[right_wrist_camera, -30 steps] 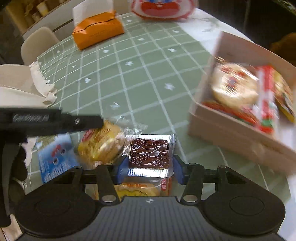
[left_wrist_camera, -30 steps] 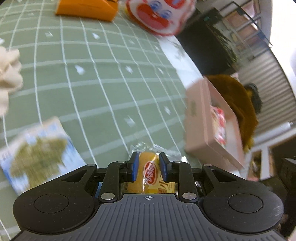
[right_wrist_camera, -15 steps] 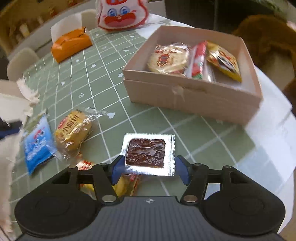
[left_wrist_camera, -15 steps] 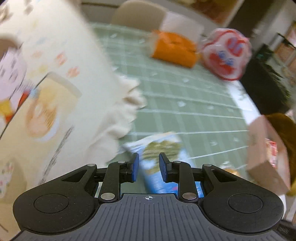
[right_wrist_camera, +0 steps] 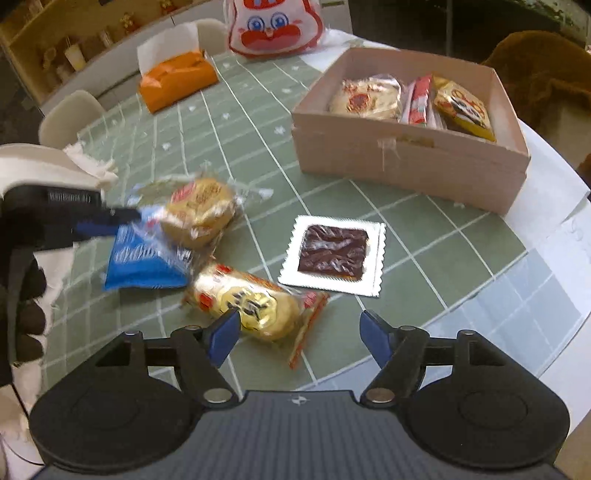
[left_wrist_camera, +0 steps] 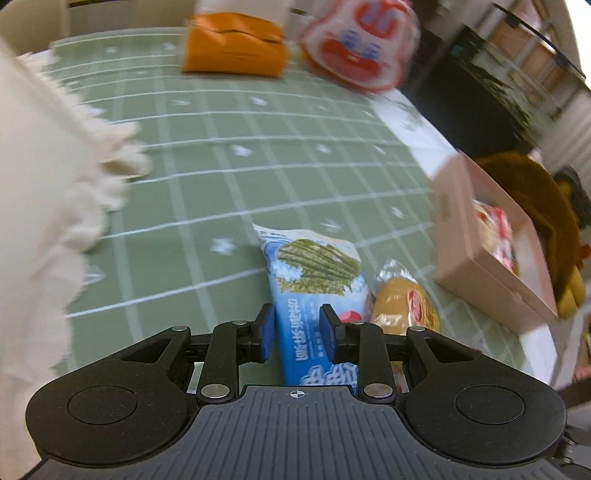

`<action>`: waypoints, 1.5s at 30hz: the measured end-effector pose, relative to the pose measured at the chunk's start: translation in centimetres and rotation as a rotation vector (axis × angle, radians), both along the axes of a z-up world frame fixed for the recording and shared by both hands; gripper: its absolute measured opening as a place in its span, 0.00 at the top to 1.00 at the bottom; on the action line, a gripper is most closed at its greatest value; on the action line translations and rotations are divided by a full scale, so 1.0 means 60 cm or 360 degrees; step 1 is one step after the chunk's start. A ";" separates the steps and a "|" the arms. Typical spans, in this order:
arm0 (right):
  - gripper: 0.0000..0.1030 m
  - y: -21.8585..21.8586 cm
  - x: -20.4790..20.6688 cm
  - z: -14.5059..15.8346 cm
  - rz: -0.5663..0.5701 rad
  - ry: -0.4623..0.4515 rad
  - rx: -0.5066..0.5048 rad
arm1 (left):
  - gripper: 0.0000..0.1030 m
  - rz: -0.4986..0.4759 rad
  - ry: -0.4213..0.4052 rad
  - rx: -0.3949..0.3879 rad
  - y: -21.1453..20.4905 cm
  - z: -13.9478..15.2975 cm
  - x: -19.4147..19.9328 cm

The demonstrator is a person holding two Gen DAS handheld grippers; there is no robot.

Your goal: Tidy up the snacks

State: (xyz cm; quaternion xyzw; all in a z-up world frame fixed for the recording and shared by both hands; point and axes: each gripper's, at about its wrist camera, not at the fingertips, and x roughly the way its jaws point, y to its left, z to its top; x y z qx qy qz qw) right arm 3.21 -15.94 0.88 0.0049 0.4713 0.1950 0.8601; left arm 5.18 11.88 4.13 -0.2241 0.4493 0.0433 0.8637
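Lying flat on the green grid-patterned tablecloth (right_wrist_camera: 332, 192) is the silver foil packet with a dark brown square window (right_wrist_camera: 334, 254), just ahead of the right gripper (right_wrist_camera: 297, 334), whose blue-padded jaws are spreading apart with nothing between them. Beside that packet, a gold-and-red wrapped snack cake (right_wrist_camera: 243, 306) is resting close to the right gripper's left pad. The left gripper (left_wrist_camera: 297, 338) is hovering over the blue seaweed-print snack packet (left_wrist_camera: 314, 288); its narrow jaws are opening, the packet is showing between them, and the pads are not pressing on it as far as the blurred view shows. A clear-wrapped golden bun (right_wrist_camera: 199, 210) is sitting just beside the blue packet. Farther back, the open pink cardboard box (right_wrist_camera: 406, 158) is holding several wrapped snacks. An orange tissue pouch (right_wrist_camera: 177, 79) and a red-and-white cartoon-face bag (right_wrist_camera: 273, 27) are sitting at the far edge of the table.
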 end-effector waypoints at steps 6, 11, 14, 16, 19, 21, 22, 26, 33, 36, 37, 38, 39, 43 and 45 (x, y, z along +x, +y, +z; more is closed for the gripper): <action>0.25 -0.014 0.016 -0.014 -0.0180 -0.0043 -0.0164 | 0.70 -0.0242 -0.0063 -0.0087 -0.041 0.018 0.000; 0.23 -0.040 0.026 -0.023 -0.0330 -0.0087 -0.0262 | 0.70 -0.0421 -0.0124 -0.0153 -0.077 0.040 -0.006; 0.22 -0.059 0.031 -0.026 -0.0385 -0.0066 -0.0226 | 0.70 -0.0526 -0.0211 -0.0167 -0.106 0.059 -0.010; 0.21 -0.067 0.031 -0.027 -0.0416 -0.0059 -0.0217 | 0.70 -0.0544 -0.0303 -0.0120 -0.121 0.074 -0.015; 0.20 -0.076 0.028 -0.027 -0.0449 -0.0057 -0.0216 | 0.70 -0.0387 -0.0474 -0.0026 -0.122 0.100 -0.030; 0.20 -0.082 0.021 -0.029 -0.0472 -0.0061 -0.0211 | 0.70 -0.0294 -0.0558 -0.0033 -0.114 0.115 -0.037; 0.19 -0.084 0.019 -0.030 -0.0481 -0.0064 -0.0209 | 0.70 -0.0323 -0.0562 -0.0058 -0.116 0.119 -0.035; 0.16 -0.091 0.011 -0.034 -0.0513 -0.0080 -0.0210 | 0.70 -0.0741 -0.0403 -0.0004 -0.183 0.106 -0.013; 0.16 -0.103 -0.001 -0.033 -0.0536 -0.0067 -0.0218 | 0.70 -0.1201 -0.0249 0.0383 -0.317 0.024 0.010; 0.13 -0.112 -0.009 -0.035 -0.0562 -0.0060 -0.0220 | 0.70 -0.1305 -0.0201 0.0527 -0.344 0.000 0.014; 0.12 -0.114 -0.012 -0.037 -0.0571 -0.0059 -0.0218 | 0.68 -0.1339 -0.0194 0.0567 -0.350 -0.003 0.013; 0.09 -0.117 -0.015 -0.038 -0.0581 -0.0059 -0.0216 | 0.67 -0.1374 -0.0194 0.0596 -0.357 -0.004 0.012; 0.08 -0.120 -0.018 -0.040 -0.0592 -0.0062 -0.0215 | 0.66 -0.1399 -0.0199 0.0619 -0.360 -0.005 0.012; 0.04 -0.126 -0.027 -0.044 -0.0624 -0.0060 -0.0213 | 0.60 -0.1376 -0.0203 0.0641 -0.360 -0.009 0.017; 0.02 -0.128 -0.029 -0.045 -0.0630 -0.0063 -0.0213 | 0.59 -0.1335 -0.0192 0.0596 -0.352 -0.010 0.017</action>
